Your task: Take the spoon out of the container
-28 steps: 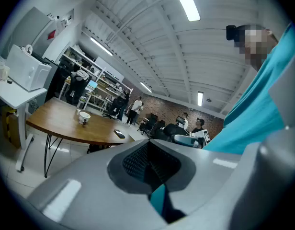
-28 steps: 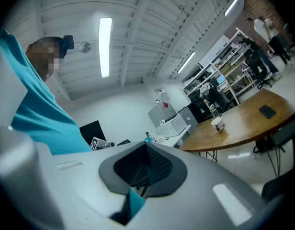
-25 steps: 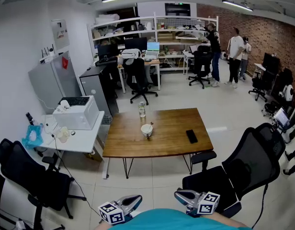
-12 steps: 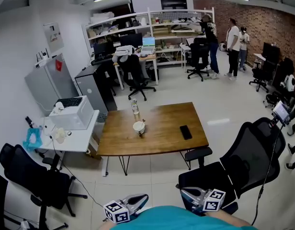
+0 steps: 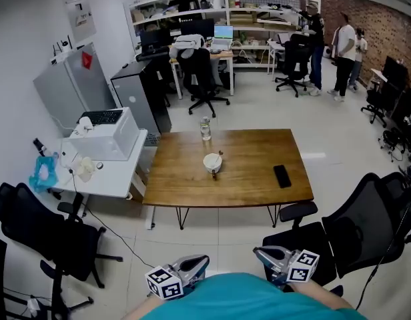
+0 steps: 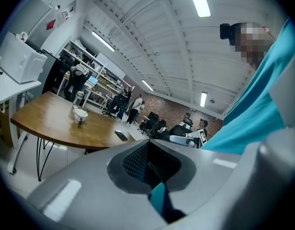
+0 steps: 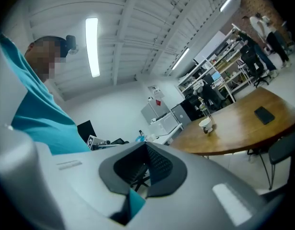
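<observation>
A small white container [image 5: 212, 162] stands near the middle of the wooden table [image 5: 245, 185], far ahead of me. A thin spoon handle [image 5: 220, 155] sticks up at its far right rim. Both grippers hang low against my teal shirt, well short of the table. My left gripper [image 5: 200, 264] is shut and empty, and so is my right gripper [image 5: 260, 253]. In the left gripper view the container [image 6: 80, 114] is a small shape on the table, beyond the closed left gripper [image 6: 148, 159]. The right gripper view shows the container [image 7: 205, 124] past the closed right gripper [image 7: 143, 163].
A clear bottle [image 5: 205, 128] stands behind the container and a black phone [image 5: 282, 176] lies to its right. A black office chair [image 5: 352, 225] sits between me and the table's right corner. A white side table [image 5: 105, 179] with a printer adjoins the left. People stand at the back right.
The view has shifted, and the table now sits a little nearer and more central. Both grippers stay shut low by my body.
</observation>
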Demonstrator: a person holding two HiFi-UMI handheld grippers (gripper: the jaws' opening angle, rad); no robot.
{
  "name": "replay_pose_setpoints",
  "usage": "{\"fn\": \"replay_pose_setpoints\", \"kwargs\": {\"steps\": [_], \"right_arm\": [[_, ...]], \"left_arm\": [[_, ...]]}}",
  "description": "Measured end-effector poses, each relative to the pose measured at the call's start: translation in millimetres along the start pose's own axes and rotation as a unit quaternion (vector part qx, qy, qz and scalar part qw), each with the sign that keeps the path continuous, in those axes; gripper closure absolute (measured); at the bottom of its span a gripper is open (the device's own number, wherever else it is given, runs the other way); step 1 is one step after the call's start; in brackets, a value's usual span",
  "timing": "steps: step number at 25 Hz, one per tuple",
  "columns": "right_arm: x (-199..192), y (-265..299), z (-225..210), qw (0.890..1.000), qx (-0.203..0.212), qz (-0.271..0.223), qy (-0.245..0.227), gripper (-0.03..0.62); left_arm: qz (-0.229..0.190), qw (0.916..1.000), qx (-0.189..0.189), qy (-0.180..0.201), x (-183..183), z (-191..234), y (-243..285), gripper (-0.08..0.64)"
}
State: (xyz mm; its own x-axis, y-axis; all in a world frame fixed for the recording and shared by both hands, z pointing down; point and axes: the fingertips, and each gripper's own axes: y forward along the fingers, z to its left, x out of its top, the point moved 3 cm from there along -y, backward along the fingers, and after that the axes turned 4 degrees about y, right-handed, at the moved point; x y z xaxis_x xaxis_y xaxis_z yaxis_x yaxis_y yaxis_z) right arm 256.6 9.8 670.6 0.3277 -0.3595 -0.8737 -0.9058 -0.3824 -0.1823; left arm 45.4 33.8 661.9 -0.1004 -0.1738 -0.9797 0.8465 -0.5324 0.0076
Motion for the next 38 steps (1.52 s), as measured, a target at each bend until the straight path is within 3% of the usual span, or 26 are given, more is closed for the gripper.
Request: {"fn": "replay_pose_setpoints", "kwargs": {"steps": [4, 7, 12, 15, 17, 24, 30, 34, 38], "right_arm": [[6, 130, -48, 0.999, -0.030, 0.010, -0.017, 0.591], [-3, 201, -108, 0.998, -0.049, 0.029, -0.010, 0.591], [5, 286, -213, 0.993, -0.105, 0.057, -0.015, 0.589], [17, 316, -268, 0.990, -0.131, 0.058, -0.017, 0.554], [25, 322, -311, 0.988, -0.144, 0.054, -0.017, 0.540], [71, 335, -456, 0.989, -0.139, 0.057, -0.003, 0.498], [79, 356, -591, 0.985, -0.119, 0.122, 0.008, 0.445], [81, 382, -684, 0.975, -0.144, 0.166, 0.020, 0.439], [71, 416, -719, 0.967, -0.165, 0.191, 0.027, 0.443]], "left_arm": [[-0.015, 0.9996, -0.017, -0.015, 40, 132, -43, 0.561], [-0.012, 0.9997, -0.023, -0.001, 57, 215, -59, 0.561], [-0.011, 0.9983, -0.038, -0.043, 65, 332, -53, 0.561], [-0.009, 0.9988, -0.041, -0.025, 70, 383, -48, 0.561], [-0.020, 0.9992, -0.022, -0.026, 73, 418, -40, 0.561], [-0.025, 0.9986, 0.040, -0.023, 100, 487, 43, 0.561], [-0.010, 0.9964, 0.074, -0.042, 111, 524, 148, 0.561], [0.015, 0.9961, 0.071, -0.051, 128, 567, 210, 0.561], [0.037, 0.9948, 0.056, -0.077, 130, 605, 223, 0.561]]}}
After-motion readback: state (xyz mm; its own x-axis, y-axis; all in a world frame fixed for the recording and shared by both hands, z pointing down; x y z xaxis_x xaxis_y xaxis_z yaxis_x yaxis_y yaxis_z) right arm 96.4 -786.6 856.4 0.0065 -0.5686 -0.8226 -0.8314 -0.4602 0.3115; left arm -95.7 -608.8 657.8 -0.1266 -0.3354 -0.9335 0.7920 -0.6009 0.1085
